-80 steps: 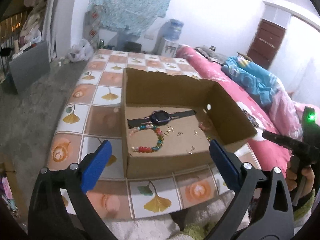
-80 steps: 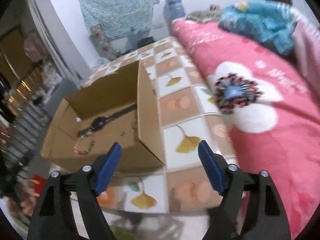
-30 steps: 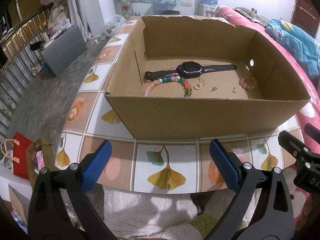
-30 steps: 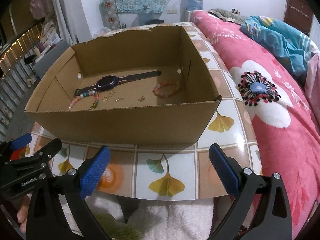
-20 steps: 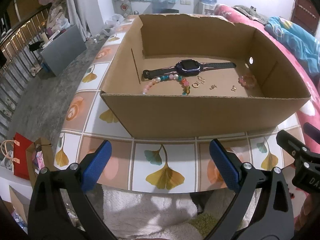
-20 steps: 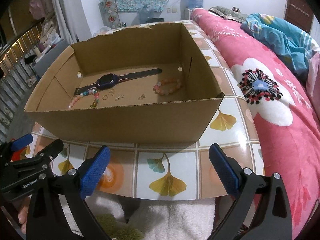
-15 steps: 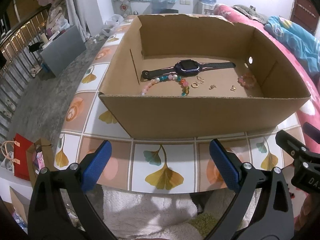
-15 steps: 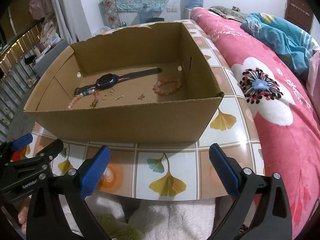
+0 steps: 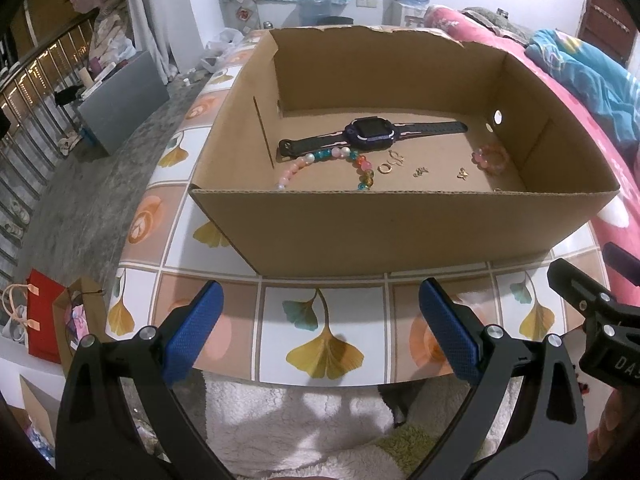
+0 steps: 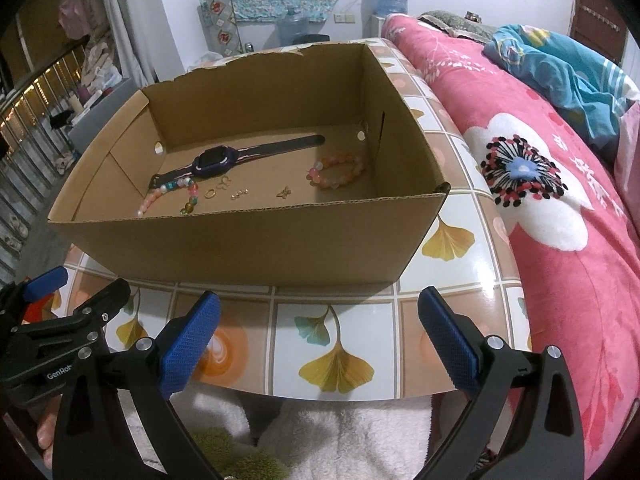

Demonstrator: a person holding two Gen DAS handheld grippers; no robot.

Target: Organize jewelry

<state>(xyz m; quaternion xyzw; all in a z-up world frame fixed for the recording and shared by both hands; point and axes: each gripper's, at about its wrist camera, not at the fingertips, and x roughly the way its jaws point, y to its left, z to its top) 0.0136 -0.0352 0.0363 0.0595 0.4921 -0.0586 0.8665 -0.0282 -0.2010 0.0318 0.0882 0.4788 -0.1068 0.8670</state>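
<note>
A: Several items, all on the floor of the cardboard box (image 9: 400, 232). Item one: watch (image 9: 374, 133), strap laid flat, long axis running roughly 8 to 2 o'clock in the left wrist view, toward the far wall.
B: And beside it?
A: Multicoloured bead bracelet (image 9: 332, 164), touching the strap's near-left end, curling toward the front wall. Pink-orange bead bracelet (image 10: 338, 174) well apart, at the box's right side. Between them, small gold pieces (image 9: 404, 164): one ring shape, the others too small to name.
B: Bearing from the tongs?
A: Everything lies at 12 o'clock, beyond and below the box's front wall. Left tongs (image 9: 320, 330) and right tongs (image 10: 320, 334) both stand wide, holding nothing, above the near edge of the tiled table (image 10: 336, 344), clear of the box.
B: Which is nearer to what?
A: My judgement: left tongs nearer the watch and multicoloured bracelet; right tongs nearer the pink-orange bracelet. Either must rise over the front wall and come down.
B: Anything hidden?
A: The front wall cuts off the multicoloured bracelet's near arc and the box floor just behind it. A gold speck at the right front corner is barely visible in the left view.
B: Surroundings?
A: Pink floral bed (image 10: 560, 200) at 3 o'clock, flush with the table.
</note>
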